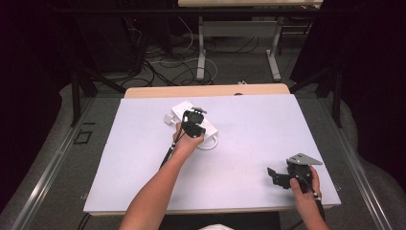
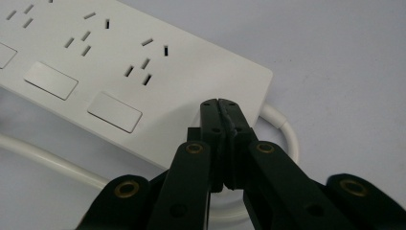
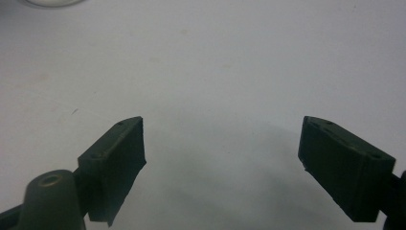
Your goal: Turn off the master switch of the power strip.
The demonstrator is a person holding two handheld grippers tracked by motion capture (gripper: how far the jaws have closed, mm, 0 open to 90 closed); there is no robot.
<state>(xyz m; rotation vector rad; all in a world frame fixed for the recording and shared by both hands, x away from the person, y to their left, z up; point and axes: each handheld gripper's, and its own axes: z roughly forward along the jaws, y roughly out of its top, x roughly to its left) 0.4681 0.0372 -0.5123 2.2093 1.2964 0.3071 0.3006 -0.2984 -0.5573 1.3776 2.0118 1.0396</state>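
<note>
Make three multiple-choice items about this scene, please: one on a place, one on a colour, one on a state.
1. Where does the power strip lie?
A. at the table's far middle
B. at the near right corner
C. on the floor

2. What colour is the power strip?
A. black
B. white
C. red

3. How do the right gripper jaws stand?
A. shut together
B. closed on a cable
C. wide open

Key:
1 A, the high view shows it beyond the left gripper.
2 B, its body is white.
3 C, bare table shows between them.
</note>
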